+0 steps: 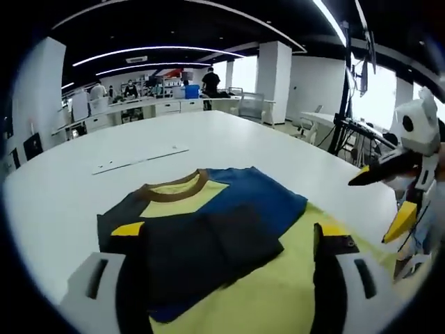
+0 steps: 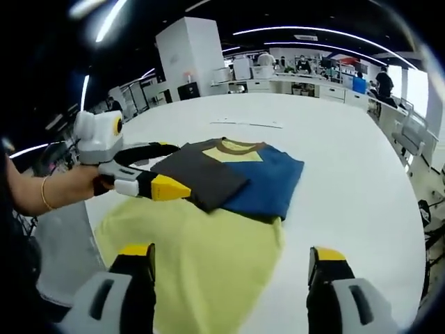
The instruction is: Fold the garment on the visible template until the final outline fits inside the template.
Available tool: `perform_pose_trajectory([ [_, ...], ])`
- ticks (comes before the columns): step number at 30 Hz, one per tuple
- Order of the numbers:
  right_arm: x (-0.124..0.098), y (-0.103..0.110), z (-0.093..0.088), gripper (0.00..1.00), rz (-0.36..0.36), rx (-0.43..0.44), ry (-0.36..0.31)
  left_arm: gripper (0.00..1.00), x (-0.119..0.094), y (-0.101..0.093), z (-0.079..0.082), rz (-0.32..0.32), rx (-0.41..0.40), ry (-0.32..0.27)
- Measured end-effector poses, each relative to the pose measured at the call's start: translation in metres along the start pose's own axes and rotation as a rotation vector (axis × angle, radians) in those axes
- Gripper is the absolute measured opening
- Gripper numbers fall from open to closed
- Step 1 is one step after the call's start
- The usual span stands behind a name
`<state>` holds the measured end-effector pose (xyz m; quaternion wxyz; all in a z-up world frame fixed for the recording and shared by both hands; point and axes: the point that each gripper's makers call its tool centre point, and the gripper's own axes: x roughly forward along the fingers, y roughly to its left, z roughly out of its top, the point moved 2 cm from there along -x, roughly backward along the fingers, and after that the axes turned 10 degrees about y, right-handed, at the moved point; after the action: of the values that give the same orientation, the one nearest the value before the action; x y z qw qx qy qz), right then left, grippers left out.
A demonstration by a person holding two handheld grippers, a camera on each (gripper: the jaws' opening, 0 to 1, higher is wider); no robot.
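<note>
A T-shirt (image 1: pixel 229 209) (image 2: pixel 243 174) with a brown collar lies flat on the white table (image 1: pixel 62 195) (image 2: pixel 348 153). Dark grey and blue panels are folded over its upper half. Its yellow part (image 1: pixel 278 285) (image 2: pixel 201 257) spreads toward both cameras. My left gripper (image 1: pixel 229 233) is open, its jaws wide on either side of the grey flap. In the right gripper view the left gripper (image 2: pixel 156 170) sits at the shirt's left edge, held by a hand. My right gripper (image 2: pixel 231 254) is open above the yellow part, and the right gripper (image 1: pixel 389 198) stands beside the shirt's right edge.
A thin pale strip (image 1: pixel 139 158) (image 2: pixel 247 124) lies on the table beyond the collar. Desks, chairs and people (image 1: pixel 211 82) stand far behind. A stand with cables (image 1: pixel 348 125) is at the table's right side. A grey cloth (image 2: pixel 66 243) hangs near the hand.
</note>
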<state>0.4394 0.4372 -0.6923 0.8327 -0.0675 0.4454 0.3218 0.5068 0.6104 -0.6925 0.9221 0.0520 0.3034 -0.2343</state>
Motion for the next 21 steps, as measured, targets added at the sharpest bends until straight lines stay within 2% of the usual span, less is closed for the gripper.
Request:
perform_pose_trajectory([
  [6,0.011,0.011,0.015,0.89,0.019,-0.006,-0.013,0.99,-0.018,0.024,-0.001,0.050,0.036,-0.006],
  [12,0.023,0.021,0.031,0.85,0.034,-0.032,-0.011,0.99,-0.038,0.047,-0.006,0.067,0.048,-0.015],
  [21,0.042,0.032,0.058,0.75,0.049,-0.045,-0.007,0.78,-0.063,0.090,-0.020,0.134,0.016,-0.014],
])
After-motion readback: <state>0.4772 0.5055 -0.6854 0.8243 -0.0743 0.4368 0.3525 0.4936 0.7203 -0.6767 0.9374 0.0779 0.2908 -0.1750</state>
